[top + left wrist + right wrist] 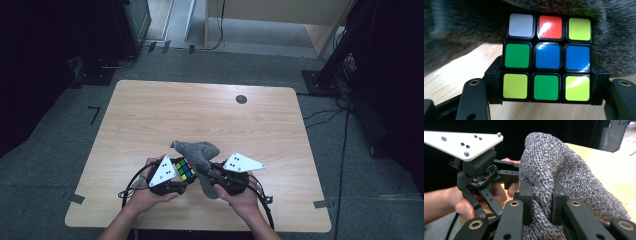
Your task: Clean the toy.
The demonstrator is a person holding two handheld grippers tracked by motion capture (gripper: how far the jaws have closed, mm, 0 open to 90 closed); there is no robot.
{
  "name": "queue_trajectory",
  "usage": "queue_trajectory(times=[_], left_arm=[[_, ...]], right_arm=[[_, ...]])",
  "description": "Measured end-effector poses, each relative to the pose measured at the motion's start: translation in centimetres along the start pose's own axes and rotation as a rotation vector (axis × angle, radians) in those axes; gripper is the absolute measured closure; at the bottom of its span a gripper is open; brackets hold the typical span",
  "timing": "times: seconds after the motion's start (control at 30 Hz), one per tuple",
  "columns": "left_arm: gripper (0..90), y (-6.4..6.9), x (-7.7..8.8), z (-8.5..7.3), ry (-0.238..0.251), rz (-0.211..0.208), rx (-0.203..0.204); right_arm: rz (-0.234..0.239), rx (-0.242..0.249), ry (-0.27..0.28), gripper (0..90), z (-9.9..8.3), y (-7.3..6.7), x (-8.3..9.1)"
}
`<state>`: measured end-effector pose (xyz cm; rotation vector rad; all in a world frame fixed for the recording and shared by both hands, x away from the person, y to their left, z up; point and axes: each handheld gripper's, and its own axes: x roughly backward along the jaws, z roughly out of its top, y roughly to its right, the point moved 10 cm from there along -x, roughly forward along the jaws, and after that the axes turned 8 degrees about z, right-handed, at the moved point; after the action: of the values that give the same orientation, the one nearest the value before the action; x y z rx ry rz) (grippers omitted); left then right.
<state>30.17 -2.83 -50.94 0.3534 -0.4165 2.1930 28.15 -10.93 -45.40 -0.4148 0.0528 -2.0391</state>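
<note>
Near front edge of light wooden table [150,115], both hands low and close together. Left gripper [176,172] clamped on black-framed twisty puzzle cube with coloured stickers [184,169]; jaws pressed against cube's two opposite side faces, lower third of cube seated between them. Seen along left gripper [545,87]: cube [546,57] fills centre, facing side reads white, red, yellow-green across top row; green, blue, blue across middle; yellow-green, green, yellow-green across bottom. Grey fuzzy fabric directly behind and above cube, touching or just behind its top edge; cannot tell which. Bare table surface visible below and to the left of cube.

Right gripper [209,172] clamped narrow on grey speckled knitted sock [200,157]; fabric bunched and pinched between the two pads. Seen along right gripper [541,202]: sock [564,175] bulging up and away from jaws, rounded end uppermost, lifted clear of table on far side. From high view: sock lying slanted between the grippers, one end pointing toward table centre, other end hanging down by right hand [242,197]. Cube just beside sock, at its left.

Left hand [145,192] wrapped round left gripper body, grey three-cornered plate [162,171] on top. Small dark round disc [241,99] set in table toward far edge, well apart from both grippers. Grey carpet floor [60,150] around table.
</note>
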Motion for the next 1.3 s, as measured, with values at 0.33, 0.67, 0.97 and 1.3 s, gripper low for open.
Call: queue_trajectory(times=[0.33,0.67,0.97,1.3], left_arm=[[33.7,-0.5,1.2,1.5,0.107,-0.042,0.074],[33.7,-1.7,1.9,2.0,0.157,-0.038,0.149],[33.7,-2.5,2.2,2.0,0.169,-0.041,0.195],[33.7,-3.0,2.3,2.0,0.167,-0.027,0.227]], right_arm=[[-0.053,-0.149,-0.008,76.9,-1.7,3.9,0.7],[0.117,-0.245,0.006,76.0,-2.6,3.1,-0.2],[0.161,-0.173,-0.007,75.6,-2.9,2.1,-0.7],[0.210,-0.144,-0.049,75.2,-3.5,1.3,-1.1]])
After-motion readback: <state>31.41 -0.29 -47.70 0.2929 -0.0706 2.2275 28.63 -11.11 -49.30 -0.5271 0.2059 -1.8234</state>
